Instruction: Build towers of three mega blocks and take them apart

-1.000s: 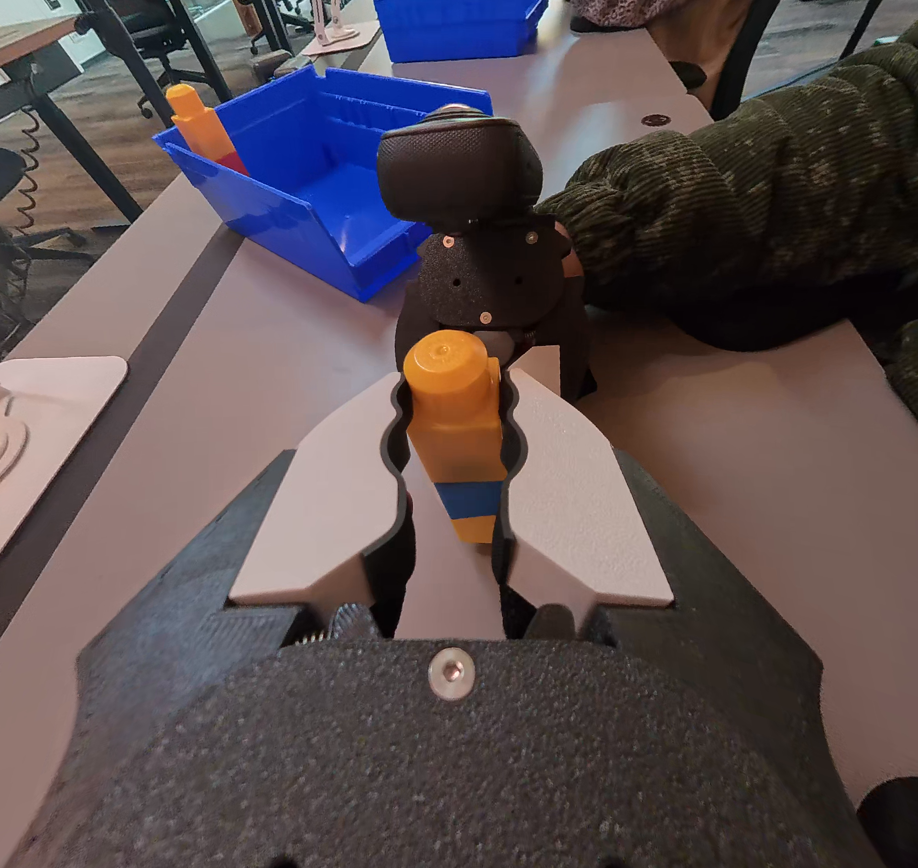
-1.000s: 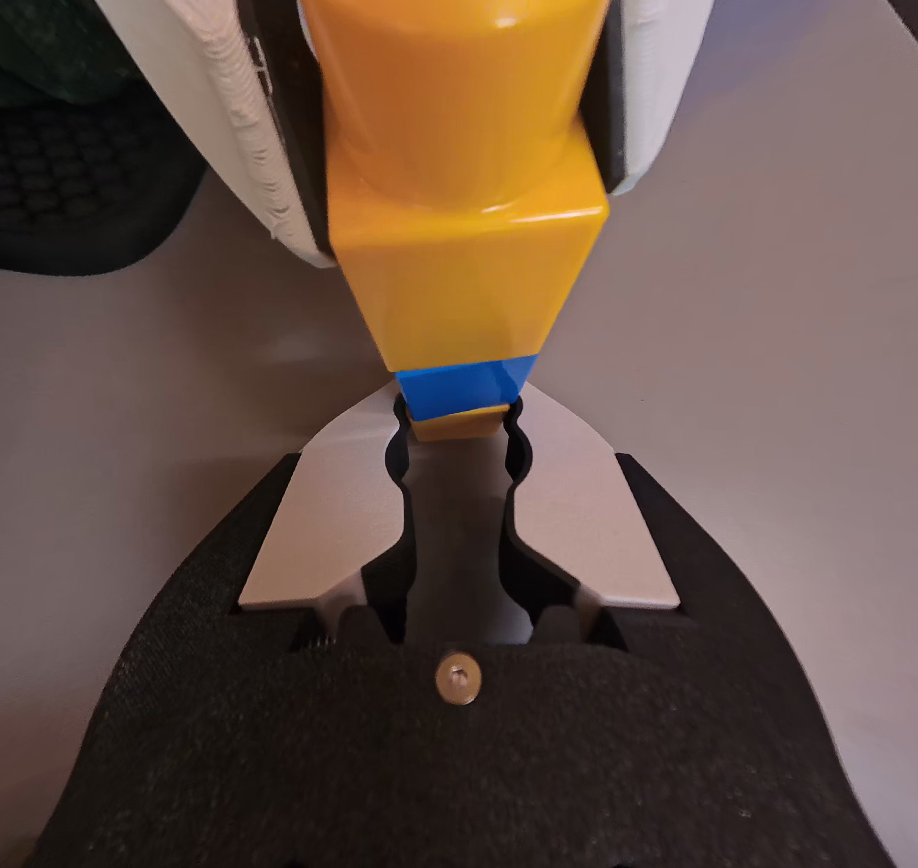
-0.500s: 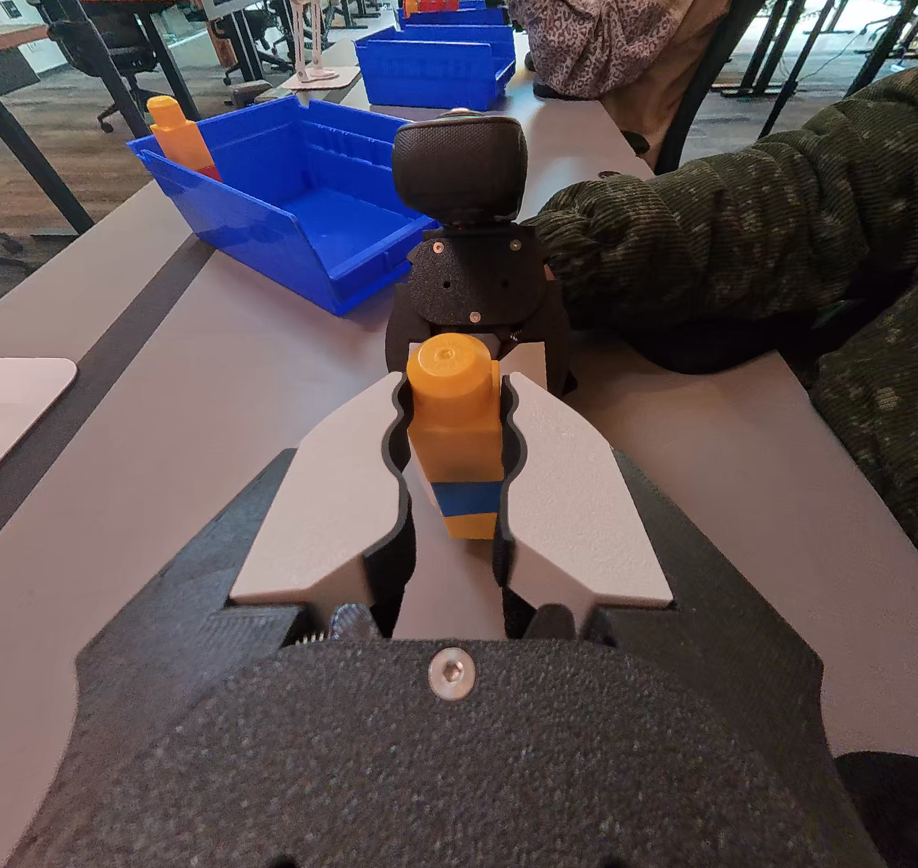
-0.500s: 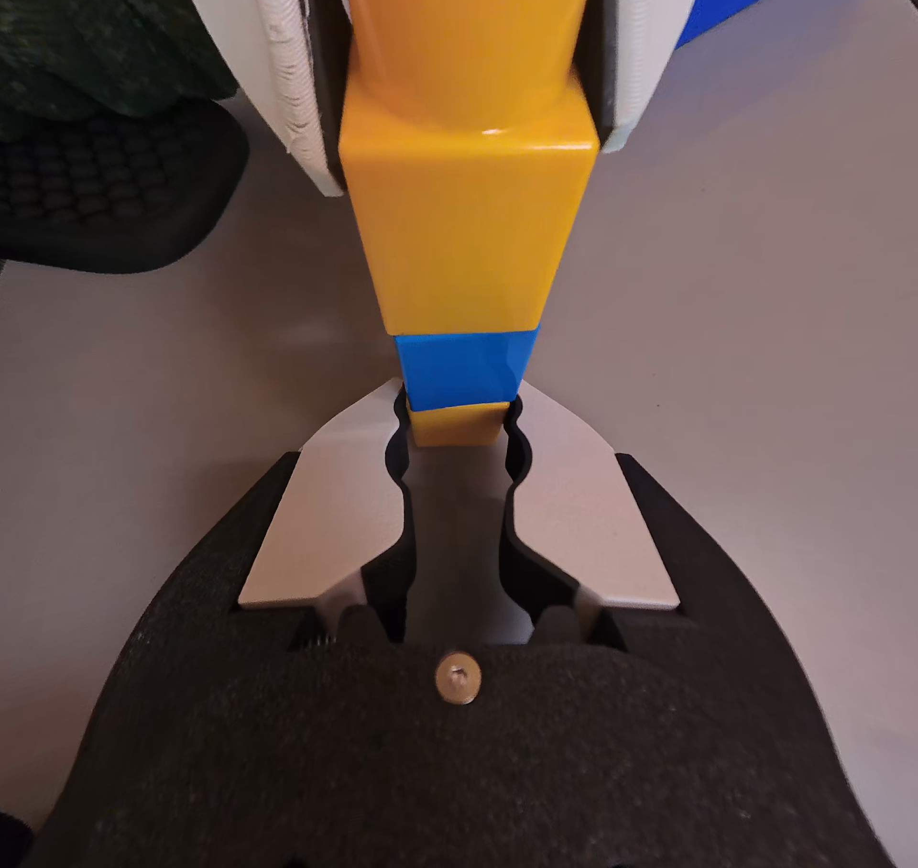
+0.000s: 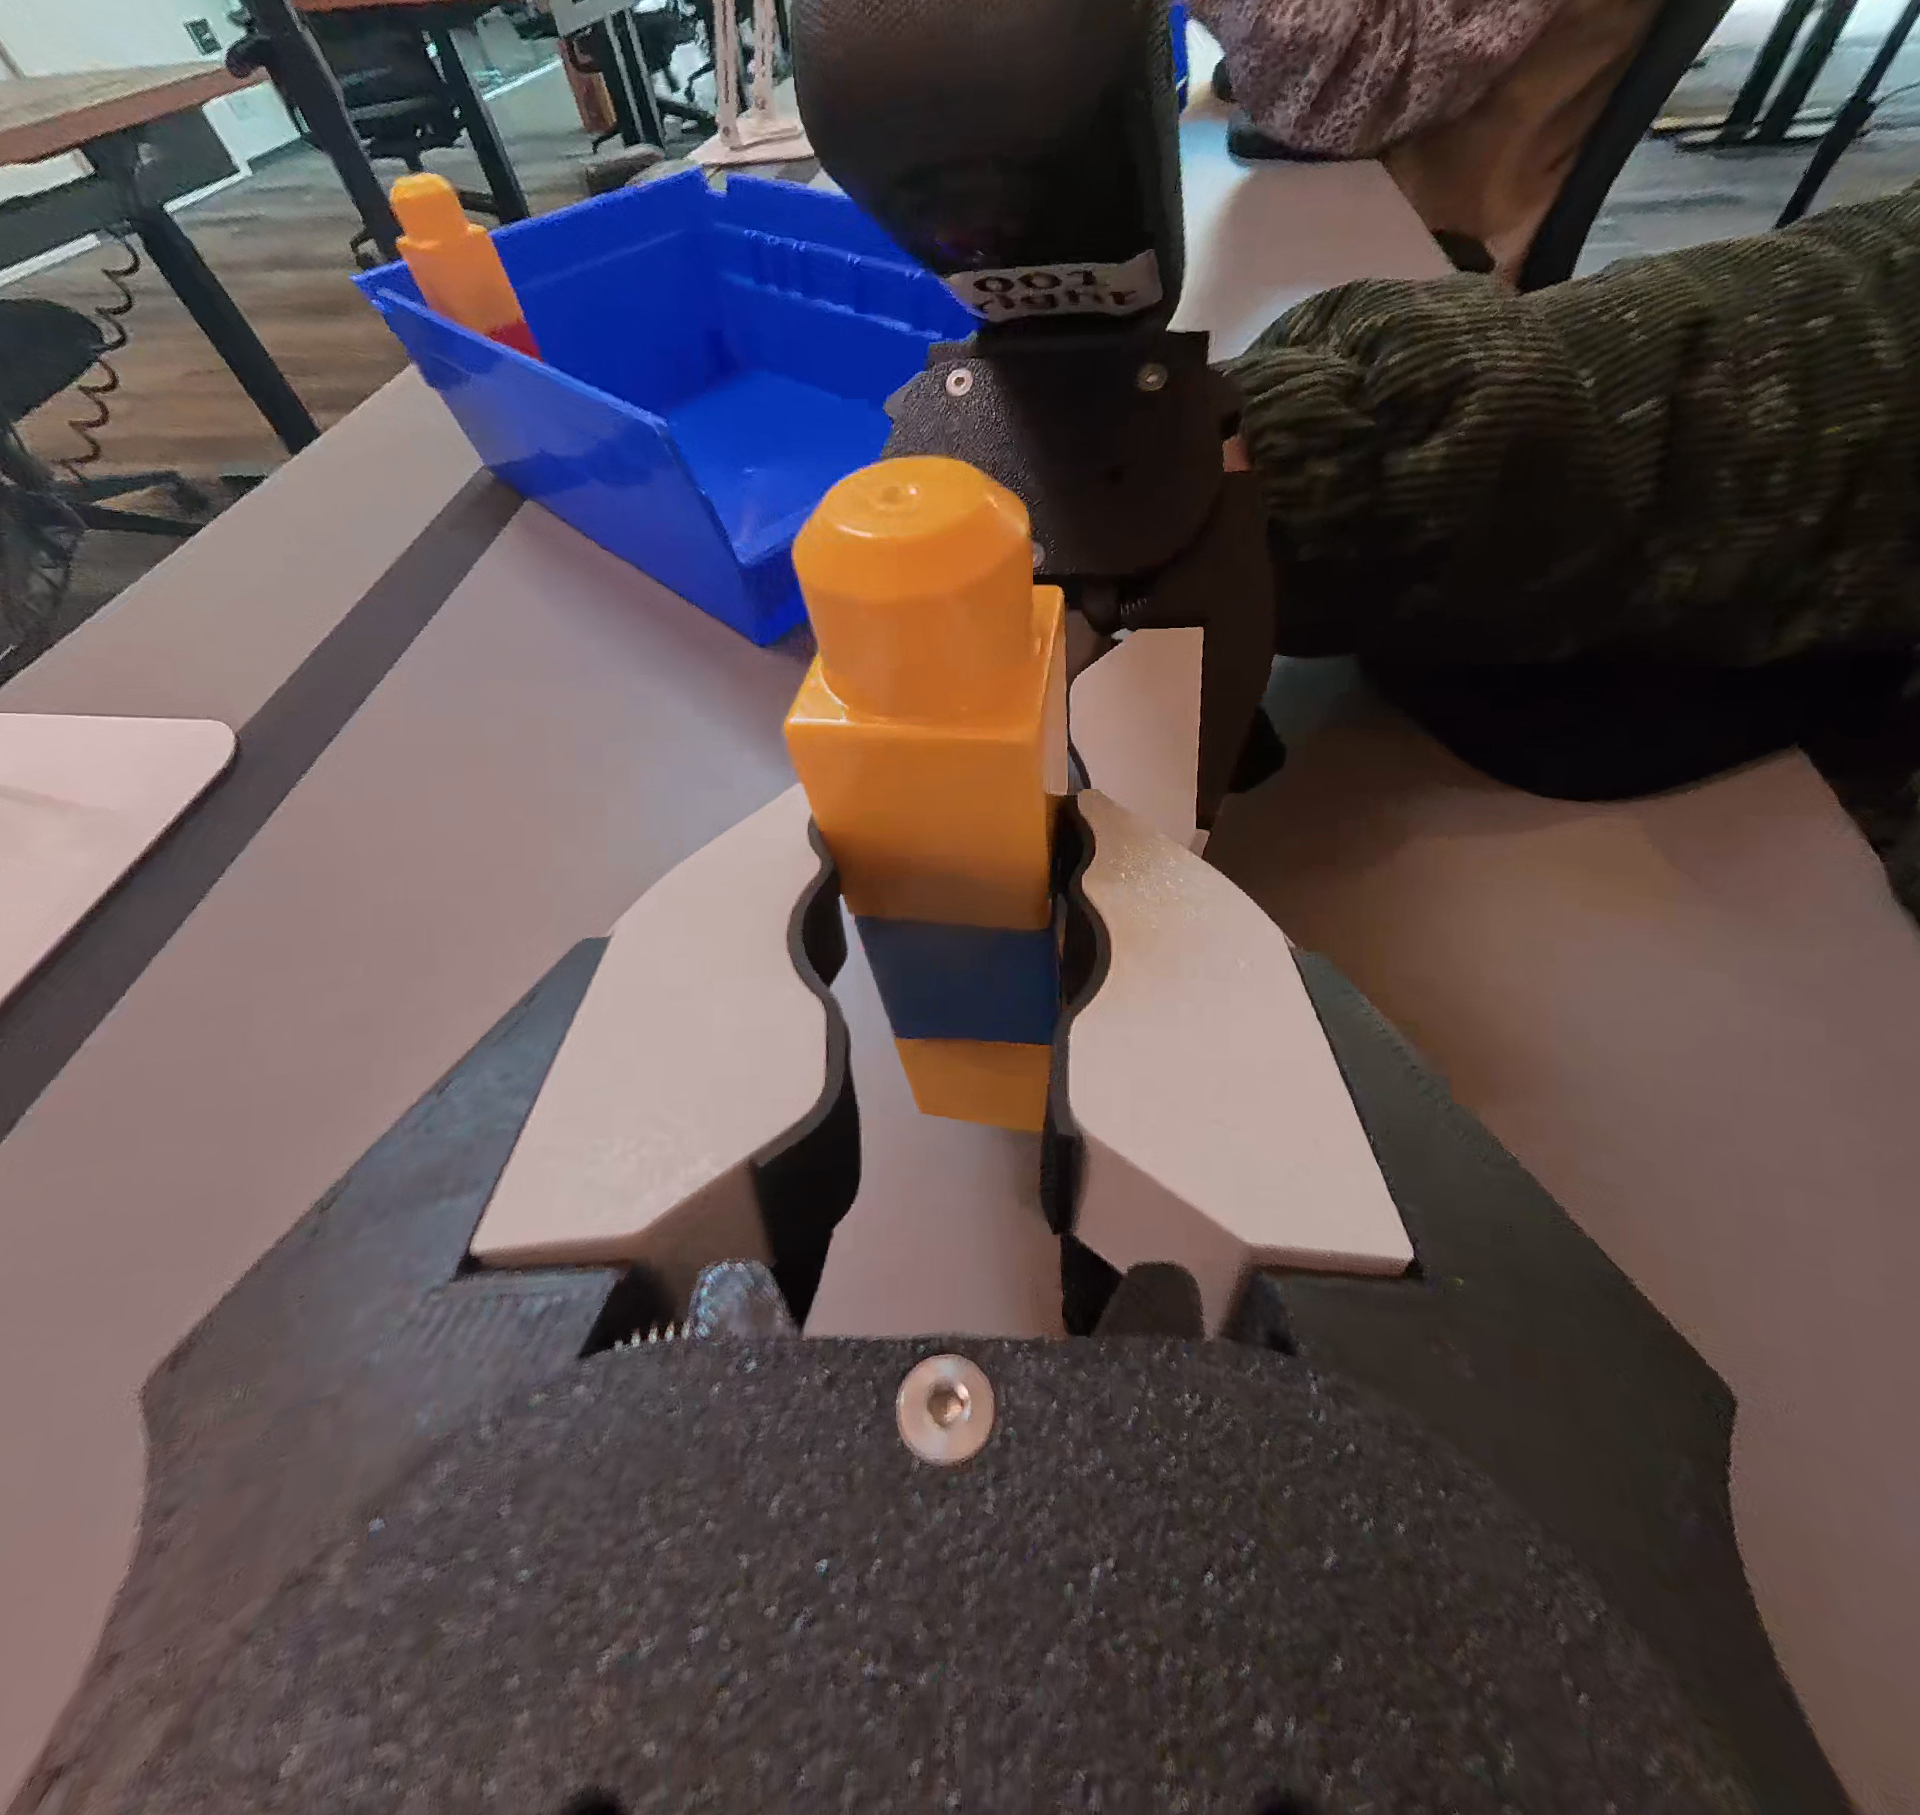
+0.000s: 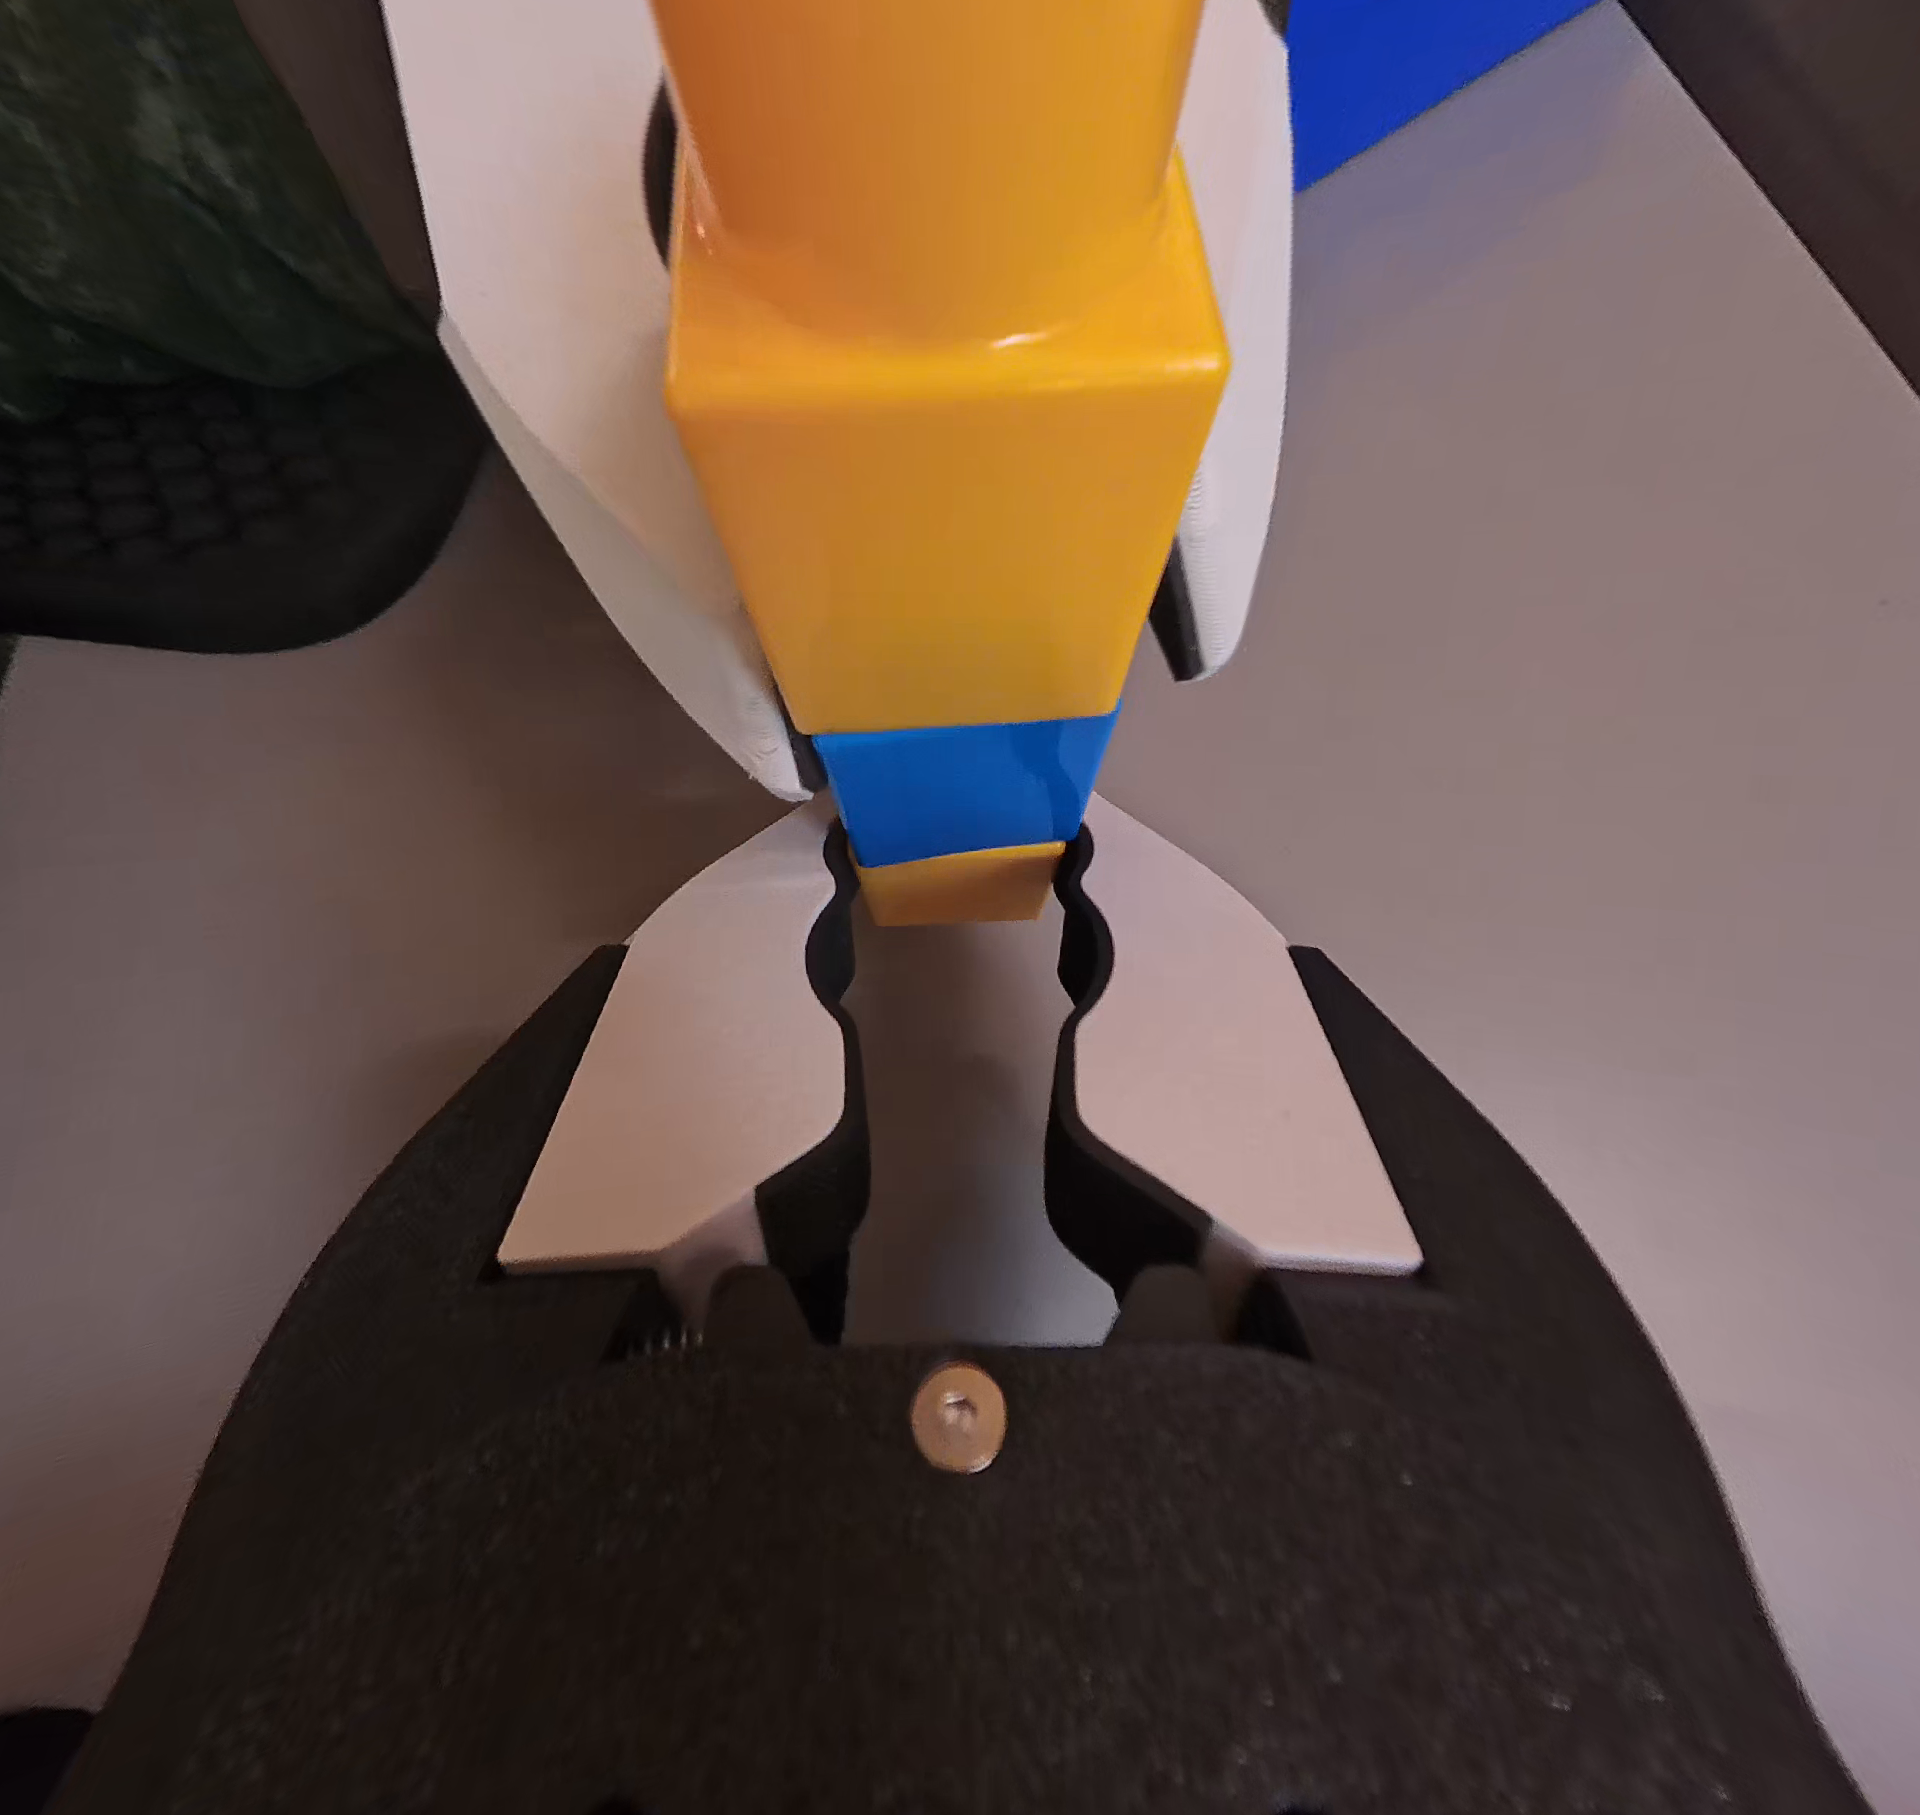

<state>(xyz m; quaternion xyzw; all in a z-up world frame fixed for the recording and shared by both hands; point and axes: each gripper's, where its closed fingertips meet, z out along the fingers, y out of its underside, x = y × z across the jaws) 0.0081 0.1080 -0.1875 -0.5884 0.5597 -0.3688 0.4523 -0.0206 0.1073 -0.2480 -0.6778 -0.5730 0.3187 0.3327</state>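
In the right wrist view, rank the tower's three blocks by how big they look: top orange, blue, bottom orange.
1. Top orange block, largest by far, though nearest the camera, which inflates it.
2. Blue block.
3. Bottom orange block, only a sliver showing between the tongs.

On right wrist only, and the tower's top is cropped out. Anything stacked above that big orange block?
Observer: No. In the left wrist view the top orange block ends in a bare round stud, so the tower is three blocks.
Operator: Any other towers out?
Observer: One. A second tower, orange over red, stands in the far left corner of the blue bin.
Operator: Anything else on the table on that side?
Observer: A pale mat with a rounded corner lies at the left edge of the table, well apart from the tower.
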